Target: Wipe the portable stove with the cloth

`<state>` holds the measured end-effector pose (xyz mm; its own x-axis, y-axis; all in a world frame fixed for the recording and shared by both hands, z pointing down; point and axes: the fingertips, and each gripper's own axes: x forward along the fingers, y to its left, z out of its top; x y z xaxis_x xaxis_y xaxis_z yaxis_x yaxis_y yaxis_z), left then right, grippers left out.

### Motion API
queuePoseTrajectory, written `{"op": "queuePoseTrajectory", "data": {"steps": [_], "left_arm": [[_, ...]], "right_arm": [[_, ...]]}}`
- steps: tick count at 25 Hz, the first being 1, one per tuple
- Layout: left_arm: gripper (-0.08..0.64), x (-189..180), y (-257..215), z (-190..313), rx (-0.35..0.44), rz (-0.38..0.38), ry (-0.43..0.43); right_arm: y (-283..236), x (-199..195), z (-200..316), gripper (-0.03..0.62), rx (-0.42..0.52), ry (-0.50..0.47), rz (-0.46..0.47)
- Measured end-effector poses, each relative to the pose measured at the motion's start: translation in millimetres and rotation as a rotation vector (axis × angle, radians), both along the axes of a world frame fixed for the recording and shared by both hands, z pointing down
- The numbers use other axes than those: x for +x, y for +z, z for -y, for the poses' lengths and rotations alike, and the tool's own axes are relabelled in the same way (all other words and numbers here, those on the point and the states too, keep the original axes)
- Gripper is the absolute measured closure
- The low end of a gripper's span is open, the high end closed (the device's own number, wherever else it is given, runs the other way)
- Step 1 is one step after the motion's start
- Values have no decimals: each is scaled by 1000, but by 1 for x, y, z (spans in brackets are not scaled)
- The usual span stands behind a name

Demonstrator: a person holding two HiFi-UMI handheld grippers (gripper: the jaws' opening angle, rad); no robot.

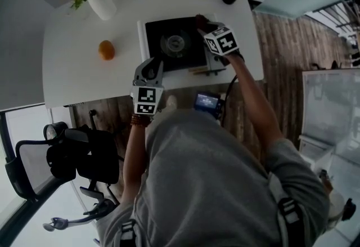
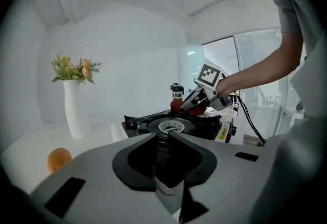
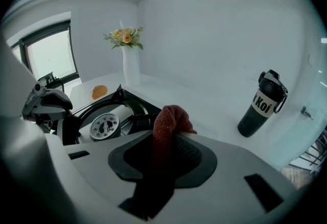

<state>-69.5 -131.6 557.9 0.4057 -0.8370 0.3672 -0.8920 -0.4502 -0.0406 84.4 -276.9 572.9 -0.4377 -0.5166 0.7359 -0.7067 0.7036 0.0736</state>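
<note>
1 cloth (image 3: 171, 118) — red, clenched in right gripper (image 3: 162, 141) fingers at far-right corner of portable stove (image 1: 174, 43); black top lies leftward and nearer. Left gripper (image 2: 168, 135) fingers clamp its near-left edge.

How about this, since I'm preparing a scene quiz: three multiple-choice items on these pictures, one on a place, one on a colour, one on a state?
1. Where does the orange lie?
A) on the table, left of the stove in the head view
B) on top of the stove
C) beside the bottle

2. What colour is the cloth?
A) blue
B) dark red
C) yellow

3. How is the right gripper?
A) open and empty
B) shut on the bottle
C) shut on the cloth

Answers: A, the orange sits on bare tabletop apart from the stove; B, the right gripper view shows it dark red; C, the cloth is pinched between its jaws.
</note>
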Motion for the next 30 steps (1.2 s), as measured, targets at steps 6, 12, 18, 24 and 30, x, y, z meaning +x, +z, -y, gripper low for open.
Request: {"op": "queuePoseTrajectory", "data": {"steps": [6,12,18,24,30], "left_arm": [[478,-1,1,-1,4,5,-4],[478,0,1,-1,6,6,-8],[477,0,0,0,13,10,-9],[477,-1,0,0,7,9,-14],[477,0,1,-1,8,8,-16]], "right_arm": [[6,-14,-25,488,-28,-100,-33],[6,-17,-39,488,-16,-164,-51],[6,-14,-51,488,-1,-205,-48],[5,-11,-69,488,5,-232,-18],[7,-8,-81,491,13,-256,-38]]}}
